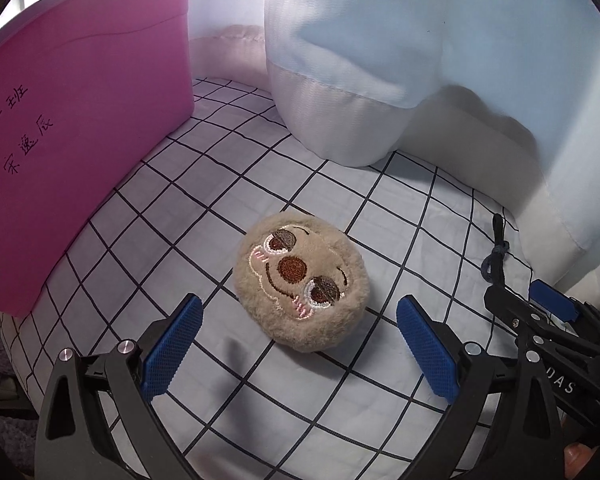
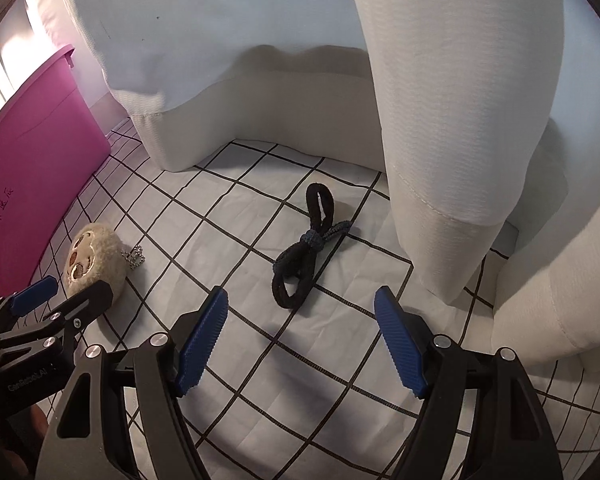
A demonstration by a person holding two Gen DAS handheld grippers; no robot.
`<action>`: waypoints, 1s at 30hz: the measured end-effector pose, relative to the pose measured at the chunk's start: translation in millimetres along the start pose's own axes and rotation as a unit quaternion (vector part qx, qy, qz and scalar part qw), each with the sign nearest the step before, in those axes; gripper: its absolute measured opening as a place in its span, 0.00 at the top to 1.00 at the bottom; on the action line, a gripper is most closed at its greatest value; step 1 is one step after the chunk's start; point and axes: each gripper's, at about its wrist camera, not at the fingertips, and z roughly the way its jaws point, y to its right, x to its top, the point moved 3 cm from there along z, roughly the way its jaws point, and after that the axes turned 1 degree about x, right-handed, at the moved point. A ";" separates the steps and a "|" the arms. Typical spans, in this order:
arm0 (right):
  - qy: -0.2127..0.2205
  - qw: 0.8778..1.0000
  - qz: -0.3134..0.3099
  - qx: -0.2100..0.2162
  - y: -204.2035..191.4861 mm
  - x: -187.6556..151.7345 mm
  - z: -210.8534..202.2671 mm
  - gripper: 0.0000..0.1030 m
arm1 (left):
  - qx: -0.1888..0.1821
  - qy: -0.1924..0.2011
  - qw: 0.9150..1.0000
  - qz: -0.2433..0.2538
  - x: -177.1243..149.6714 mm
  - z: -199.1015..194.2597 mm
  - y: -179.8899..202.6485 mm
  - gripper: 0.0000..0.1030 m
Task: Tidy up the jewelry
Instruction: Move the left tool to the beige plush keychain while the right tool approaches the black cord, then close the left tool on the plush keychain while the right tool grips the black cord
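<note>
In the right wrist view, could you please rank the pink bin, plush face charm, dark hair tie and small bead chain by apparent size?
1. pink bin
2. plush face charm and dark hair tie: similar, not ranked
3. small bead chain

The left gripper (image 1: 300,344) is angled steeply downward with its blue-padded jaws spread wide and nothing clasped between them, while the right gripper (image 2: 302,340) is held close alongside at a like downward tilt, its jaws likewise parted wide and empty.
</note>
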 end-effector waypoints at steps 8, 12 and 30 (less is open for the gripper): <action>0.002 1.000 0.001 -0.017 3.2 3.0 10.8 0.30 | 0.005 -0.005 1.000 0.000 6.7 18.0 0.5 0.07; 0.010 0.999 -0.006 -0.034 2.6 5.1 13.5 0.30 | 0.008 -0.010 1.000 -0.002 10.1 26.1 -0.2 0.07; 0.044 0.996 -0.035 -0.065 -14.9 18.4 31.2 0.31 | 0.026 -0.014 1.000 0.005 23.7 51.9 6.1 0.07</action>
